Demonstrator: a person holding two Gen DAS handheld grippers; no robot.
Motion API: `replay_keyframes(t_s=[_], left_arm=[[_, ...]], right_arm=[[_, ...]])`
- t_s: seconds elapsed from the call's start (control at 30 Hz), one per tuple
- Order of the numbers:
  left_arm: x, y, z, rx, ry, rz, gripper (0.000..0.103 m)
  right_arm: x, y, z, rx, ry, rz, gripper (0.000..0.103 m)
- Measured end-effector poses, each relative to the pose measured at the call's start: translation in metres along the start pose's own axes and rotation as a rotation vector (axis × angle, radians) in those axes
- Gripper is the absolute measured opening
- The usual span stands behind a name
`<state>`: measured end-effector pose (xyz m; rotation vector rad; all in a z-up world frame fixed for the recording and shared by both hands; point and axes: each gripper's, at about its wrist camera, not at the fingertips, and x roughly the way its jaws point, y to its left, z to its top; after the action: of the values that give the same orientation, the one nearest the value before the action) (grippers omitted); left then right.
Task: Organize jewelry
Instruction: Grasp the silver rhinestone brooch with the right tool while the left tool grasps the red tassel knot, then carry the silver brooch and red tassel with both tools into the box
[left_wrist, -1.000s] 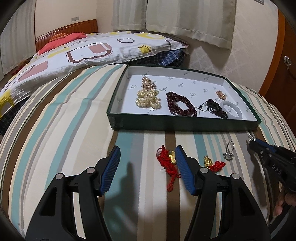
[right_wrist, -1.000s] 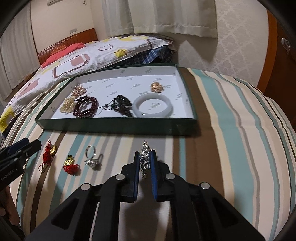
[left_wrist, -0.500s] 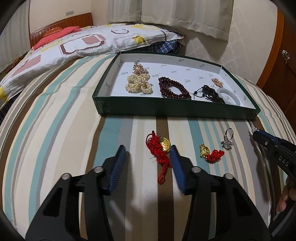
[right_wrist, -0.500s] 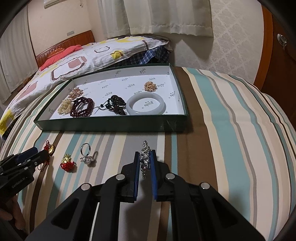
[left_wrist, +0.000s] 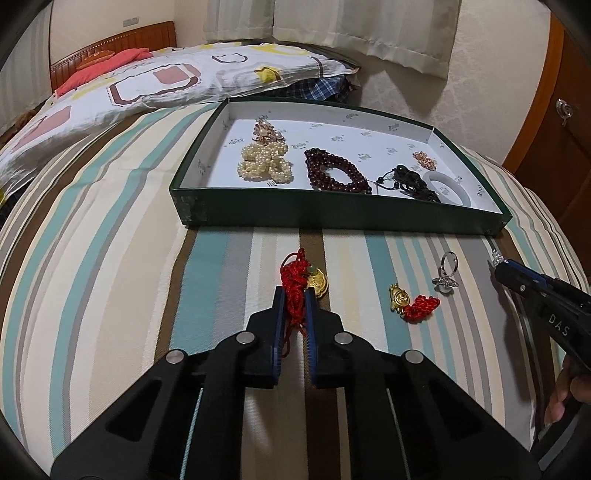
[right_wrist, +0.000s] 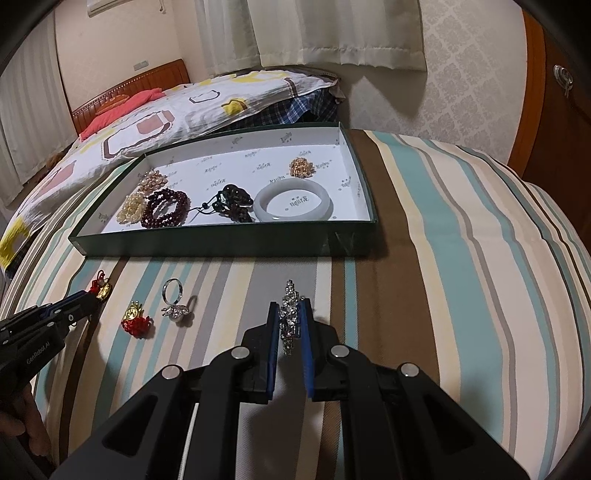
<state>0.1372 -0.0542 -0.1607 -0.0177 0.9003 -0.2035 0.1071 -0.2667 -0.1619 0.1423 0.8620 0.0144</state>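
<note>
My left gripper (left_wrist: 294, 295) is shut on the red cord of a gold charm (left_wrist: 318, 283) that lies on the striped bedspread. My right gripper (right_wrist: 289, 312) is shut on a sparkling silver rhinestone piece (right_wrist: 290, 317), held upright between the blue pads. A second gold charm with a red knot (left_wrist: 408, 302) and a silver ring (left_wrist: 447, 271) lie on the cover between the two grippers. The green box lid (left_wrist: 332, 214) beyond them holds a pearl strand (left_wrist: 264, 164), dark red beads (left_wrist: 334, 175), a black bead piece (left_wrist: 410, 181), a white bangle (right_wrist: 292, 203) and a small gold brooch (right_wrist: 302, 167).
The bedspread (left_wrist: 110, 258) bulges and falls away at the sides. A patterned quilt (left_wrist: 129, 85) lies behind the box on the left, with a wooden headboard (left_wrist: 110, 48) beyond. A wooden door (left_wrist: 561, 122) stands at the right. A person's fingers (left_wrist: 565, 391) hold the right tool.
My left gripper has moved forward over the red cord and its jaws have shut on it. The right gripper keeps its hold on the rhinestone piece and stays put.
</note>
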Motion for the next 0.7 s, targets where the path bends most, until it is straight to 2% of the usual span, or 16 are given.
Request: replay_keyframes(t_s=[0.17,0.7], left_arm=[[-0.001,0.002,0.0,-0.006,-0.008,-0.007,0.009],[-0.029,-0.002,0.013,0.003,-0.119,-0.01,0.009]], right_arm=[[0.001,0.001,0.0,0.001,0.0,0.005,0.012],[-0.015,0.006,0.007,-0.004,-0.072,0.022,0.012]])
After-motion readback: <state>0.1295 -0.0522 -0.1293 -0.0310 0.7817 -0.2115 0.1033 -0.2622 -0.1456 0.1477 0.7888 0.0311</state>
